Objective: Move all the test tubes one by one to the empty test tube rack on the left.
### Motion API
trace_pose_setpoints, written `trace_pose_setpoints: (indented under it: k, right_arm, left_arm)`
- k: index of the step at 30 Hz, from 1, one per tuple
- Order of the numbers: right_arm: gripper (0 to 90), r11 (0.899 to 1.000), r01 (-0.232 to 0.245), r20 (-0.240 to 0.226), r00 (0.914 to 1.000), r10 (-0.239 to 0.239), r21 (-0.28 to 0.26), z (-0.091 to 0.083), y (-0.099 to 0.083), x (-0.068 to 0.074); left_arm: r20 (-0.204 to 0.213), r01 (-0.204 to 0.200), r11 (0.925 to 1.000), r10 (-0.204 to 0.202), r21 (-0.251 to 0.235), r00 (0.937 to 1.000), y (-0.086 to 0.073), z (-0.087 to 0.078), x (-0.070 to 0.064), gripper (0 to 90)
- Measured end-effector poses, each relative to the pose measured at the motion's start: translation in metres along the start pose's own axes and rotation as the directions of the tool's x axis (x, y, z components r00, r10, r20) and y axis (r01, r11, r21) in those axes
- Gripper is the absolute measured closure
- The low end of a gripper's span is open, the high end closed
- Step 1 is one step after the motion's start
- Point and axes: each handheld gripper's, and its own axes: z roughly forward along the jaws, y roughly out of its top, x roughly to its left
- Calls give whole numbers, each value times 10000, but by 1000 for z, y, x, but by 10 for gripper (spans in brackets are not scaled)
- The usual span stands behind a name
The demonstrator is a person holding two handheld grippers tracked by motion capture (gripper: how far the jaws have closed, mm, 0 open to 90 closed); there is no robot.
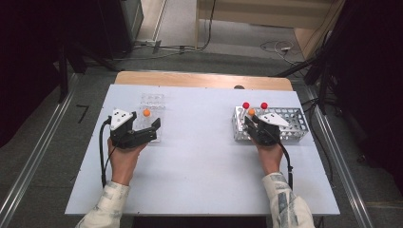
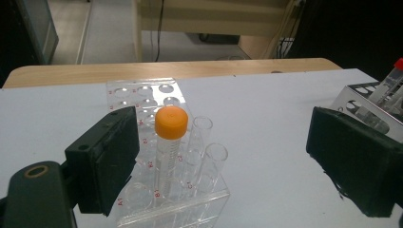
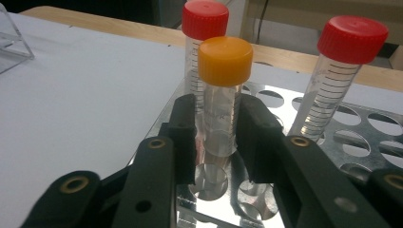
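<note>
In the right gripper view my right gripper [image 3: 216,126] is shut on an orange-capped tube [image 3: 223,66], its pads pressed on the clear body just above a hole of the metal rack [image 3: 332,142]. Two red-capped tubes [image 3: 205,21] [image 3: 349,42] stand in that rack behind it. My left gripper [image 2: 223,142] hangs wide open at the clear plastic rack [image 2: 142,95]. That rack holds another orange-capped tube [image 2: 170,126] close to the left pad, and two uncapped tubes [image 2: 202,130] beside it. From above, the left gripper [image 1: 145,121] and the right gripper [image 1: 251,119] sit at opposite racks.
The white table [image 1: 199,156] has a wooden strip along its far edge [image 1: 199,79]. The metal rack [image 1: 292,123] stands at the right, the clear rack [image 1: 153,102] at the left, with open table between them. Cables trail from both grippers. Dark stands flank the table.
</note>
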Motion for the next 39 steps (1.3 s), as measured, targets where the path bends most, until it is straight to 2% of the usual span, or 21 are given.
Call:
trace_pose_setpoints:
  k: [6,11,17,23,31,39]
  right_arm:
    - [710,9999,-40,-27,10000,40,-116,-3,2,-3]
    - [710,9995,-36,-137,9999,32,-321,-11,12,-4]
    - [710,9970,96,-133,9999,-107,-769,-27,27,-3]
    - [711,9927,184,-215,9995,-211,-1188,-43,33,-2]
    - [711,9874,248,-679,9970,-357,-1561,-60,36,10]
    - [711,9853,309,-1332,9896,-538,-1680,-60,37,33]
  left_arm:
    - [-20,-34,10000,34,6,10000,0,1,-1,108]
    - [1,-15,10000,15,-37,10000,0,0,-1,107]
    - [31,-14,10000,14,-33,10000,0,0,-1,107]
    - [94,-4,10000,5,-65,10000,0,-1,-2,107]
    - [189,-50,10000,51,-75,9998,1,-1,-6,107]
    - [354,-70,9999,74,-128,9993,2,-2,-10,106]
